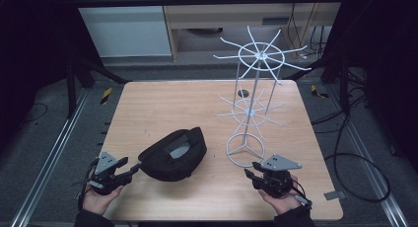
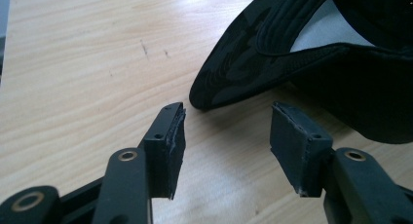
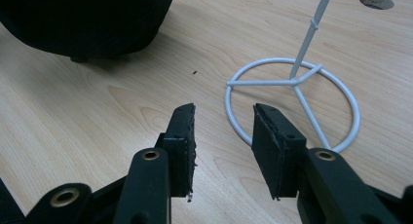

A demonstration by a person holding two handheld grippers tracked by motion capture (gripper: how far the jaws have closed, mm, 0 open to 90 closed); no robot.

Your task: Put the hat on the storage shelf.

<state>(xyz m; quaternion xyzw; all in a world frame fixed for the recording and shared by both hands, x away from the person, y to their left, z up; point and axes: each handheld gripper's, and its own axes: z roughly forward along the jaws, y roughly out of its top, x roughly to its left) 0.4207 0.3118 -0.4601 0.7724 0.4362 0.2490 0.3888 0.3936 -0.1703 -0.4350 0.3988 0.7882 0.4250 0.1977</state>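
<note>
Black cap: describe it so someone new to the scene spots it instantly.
On the wooden table, look at the near left part, left of the white wire rack. The black cap lies there with its brim toward the left gripper, whose open jaws frame the brim tip. It is the only dark, soft thing on the tabletop.

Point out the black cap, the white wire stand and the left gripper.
black cap [image 1: 173,155]: high view, on its crown.
white wire stand [image 1: 245,150]: high view, on its round base.
left gripper [image 2: 226,131]: left gripper view, midway between its fingertips.
</note>
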